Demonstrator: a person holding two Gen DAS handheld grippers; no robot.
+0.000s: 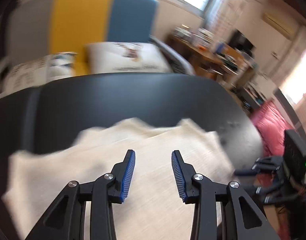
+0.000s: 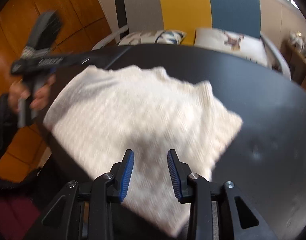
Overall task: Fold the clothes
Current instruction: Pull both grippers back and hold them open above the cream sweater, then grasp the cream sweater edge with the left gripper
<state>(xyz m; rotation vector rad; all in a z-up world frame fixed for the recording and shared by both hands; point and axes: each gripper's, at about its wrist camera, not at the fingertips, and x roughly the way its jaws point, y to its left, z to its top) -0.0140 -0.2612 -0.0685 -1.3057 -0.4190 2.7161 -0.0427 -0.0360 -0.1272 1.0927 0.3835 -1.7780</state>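
A: Quick pass; both views blurred. Where's the garment?

B: Cream knit garment lies spread on the dark round table; it looks already folded into a rough block, one corner hanging past the near table edge in the right wrist view; far edge is wavy and uneven.

A: Left gripper?

B: Left gripper hovers over the cream knit garment; blue pads apart, nothing between them, only cloth below; not touching the fabric as far as I can tell.

A: Right one?

B: Right gripper same story; fingers apart with a clear gap, nothing pinched; the garment sits under and ahead of it; whether the tips brush the knit I can't say, too smeared.

A: Do the grippers see each other?

B: Yes; the right wrist view shows the left gripper at far left, held in a hand with a dark sleeve, off the table's left edge; the left wrist view shows the right gripper at the right rim with a green light on it.

A: Background?

B: Chair with grey, yellow and blue back panels behind the table, two cushions on it; pink fabric beyond the table at right; cluttered wooden desk further back; wooden floor on the left.
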